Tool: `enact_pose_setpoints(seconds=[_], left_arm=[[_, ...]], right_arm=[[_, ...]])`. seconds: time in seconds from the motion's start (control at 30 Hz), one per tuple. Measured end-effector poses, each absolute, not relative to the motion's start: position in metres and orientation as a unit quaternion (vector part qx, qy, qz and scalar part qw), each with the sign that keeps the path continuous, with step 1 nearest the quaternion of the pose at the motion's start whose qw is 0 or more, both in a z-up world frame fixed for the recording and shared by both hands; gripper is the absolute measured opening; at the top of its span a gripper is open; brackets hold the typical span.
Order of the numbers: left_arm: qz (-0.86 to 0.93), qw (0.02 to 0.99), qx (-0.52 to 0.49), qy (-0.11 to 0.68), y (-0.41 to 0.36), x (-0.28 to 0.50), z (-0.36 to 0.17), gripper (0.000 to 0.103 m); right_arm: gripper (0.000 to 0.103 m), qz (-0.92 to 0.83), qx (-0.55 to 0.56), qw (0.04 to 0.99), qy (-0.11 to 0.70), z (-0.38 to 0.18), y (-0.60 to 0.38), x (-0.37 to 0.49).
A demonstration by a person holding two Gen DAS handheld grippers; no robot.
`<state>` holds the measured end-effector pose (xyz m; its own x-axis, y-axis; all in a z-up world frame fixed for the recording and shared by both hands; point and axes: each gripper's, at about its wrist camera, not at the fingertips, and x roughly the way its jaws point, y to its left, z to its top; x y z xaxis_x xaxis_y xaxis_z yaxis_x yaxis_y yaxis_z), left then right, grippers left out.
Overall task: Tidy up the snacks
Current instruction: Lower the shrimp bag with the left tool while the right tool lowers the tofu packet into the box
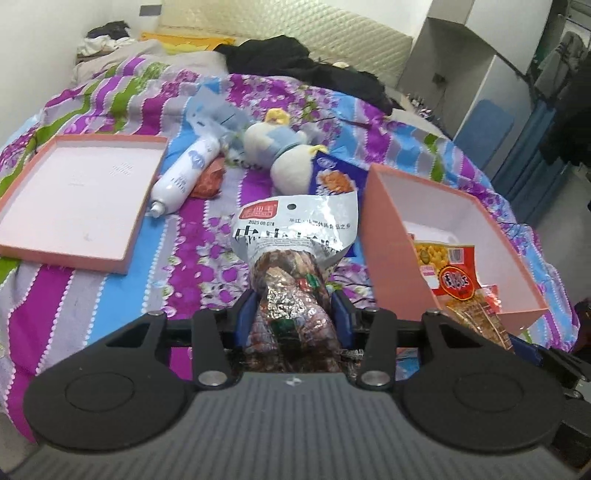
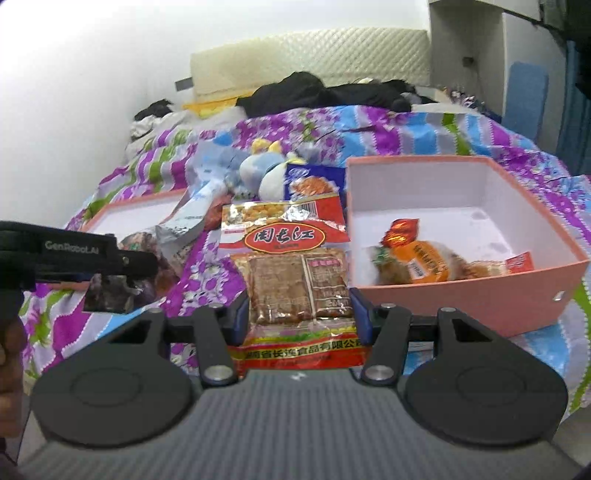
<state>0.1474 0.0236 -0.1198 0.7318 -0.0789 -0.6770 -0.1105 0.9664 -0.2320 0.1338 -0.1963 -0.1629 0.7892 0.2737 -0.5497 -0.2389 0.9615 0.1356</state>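
The left tongs [image 1: 293, 314] are clamped on the crumpled lower end of a silver snack packet [image 1: 293, 236], whose printed top stands up above the flowered bedspread [image 1: 177, 266]. The right tongs [image 2: 299, 314] pinch a red-and-clear snack bag [image 2: 291, 266] of brown pressed pieces by its two side edges, just left of the pink box [image 2: 480, 295]. That box stands open on the bed, and an orange-wrapped snack [image 2: 421, 258] lies inside it against the near wall, with a small red-ended packet [image 2: 517, 263] beside it. In the left wrist view the same box [image 1: 391, 251] sits to the right of the silver packet, and the red snack bag [image 1: 454, 280] hangs over its near corner. The pink box lid [image 1: 74, 199] lies upturned on the bedspread, well off to the left. Between lid and box lie a white tube-shaped bottle [image 1: 184, 173], a reddish packet [image 1: 208, 181] touching it, a blue snack packet [image 1: 334, 177] and a plush toy [image 1: 284, 147]. Dark clothing [image 1: 303, 62] is heaped near the padded headboard [image 1: 295, 29].
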Motion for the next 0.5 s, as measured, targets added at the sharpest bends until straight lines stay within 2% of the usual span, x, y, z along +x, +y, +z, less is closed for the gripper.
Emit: enact_pose_setpoints(seconds=[0.5], left_arm=[[-0.073, 0.93, -0.122, 0.339, -0.039, 0.189, -0.098, 0.048]], right_arm=[[0.057, 0.06, 0.052, 0.957, 0.28, -0.153, -0.263, 0.144]])
